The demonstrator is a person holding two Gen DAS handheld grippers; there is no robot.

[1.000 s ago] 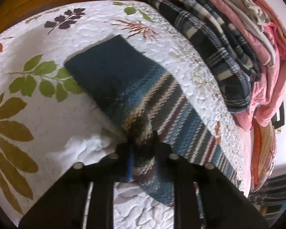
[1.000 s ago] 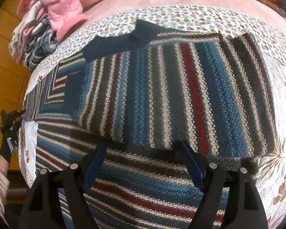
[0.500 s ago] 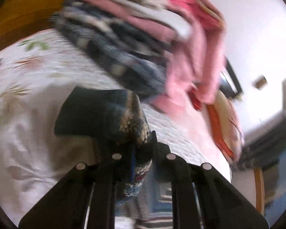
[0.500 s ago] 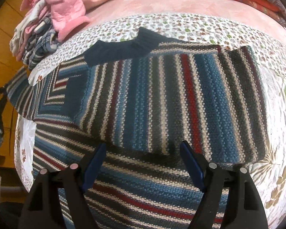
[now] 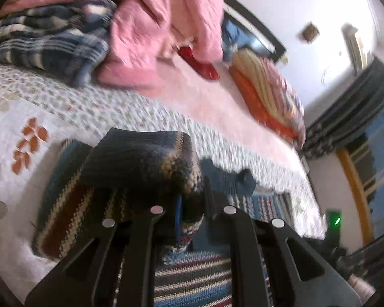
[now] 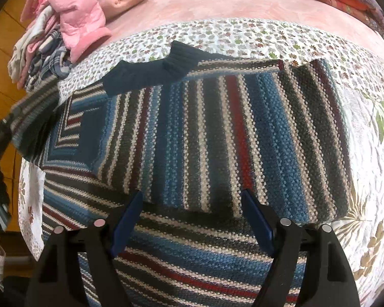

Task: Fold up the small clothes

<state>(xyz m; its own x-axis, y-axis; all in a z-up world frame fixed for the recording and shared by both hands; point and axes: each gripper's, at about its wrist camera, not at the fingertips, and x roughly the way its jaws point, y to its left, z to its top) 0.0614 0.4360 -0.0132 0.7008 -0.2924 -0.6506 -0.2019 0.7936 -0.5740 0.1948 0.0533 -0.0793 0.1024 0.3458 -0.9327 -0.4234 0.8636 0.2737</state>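
Leaf-print quilt (image 6: 243, 35) covers the bed under a striped sweater (image 6: 217, 128). Left gripper (image 5: 192, 204) jaws clench its sleeve (image 5: 146, 161); right gripper (image 6: 192, 220) jaws hang released above it.

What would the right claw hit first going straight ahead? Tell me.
The right claw, open, points across the striped sweater. Its folded-over layer lies directly ahead and would probably be met first, though the claw's height above it is unclear.

Bed (image 6: 243, 5) w/ leaf quilt (image 6: 243, 35); striped sweater (image 6: 217, 133), clothes pile (image 6: 64, 25)
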